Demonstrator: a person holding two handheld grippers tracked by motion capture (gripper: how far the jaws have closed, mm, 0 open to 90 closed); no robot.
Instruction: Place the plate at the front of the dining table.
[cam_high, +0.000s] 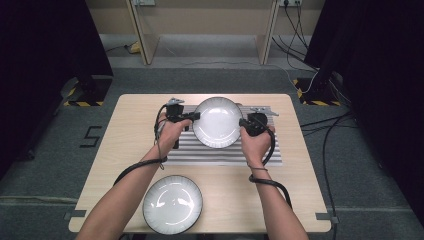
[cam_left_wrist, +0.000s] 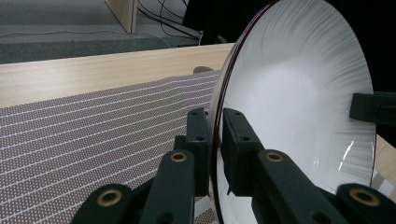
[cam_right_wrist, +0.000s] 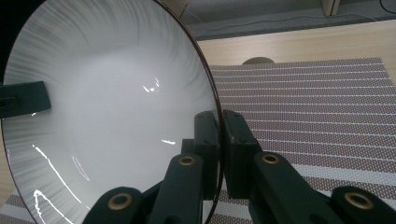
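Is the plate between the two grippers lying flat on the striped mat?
No: in the left gripper view the plate stands tilted on edge above the striped mat, its rim clamped in the left gripper.

a second plate (cam_high: 172, 204) sits near the table's front edge, between the forearms; table (cam_high: 135, 120) corners bare.

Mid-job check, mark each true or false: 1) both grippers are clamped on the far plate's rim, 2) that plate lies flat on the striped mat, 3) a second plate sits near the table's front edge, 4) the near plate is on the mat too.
1) True: the left gripper and right gripper each pinch the rim of the far plate from opposite sides.
2) False: it is tilted up on edge, above the striped mat.
3) True: the near plate sits there, untouched.
4) False: it rests on the bare wooden table, short of the mat.
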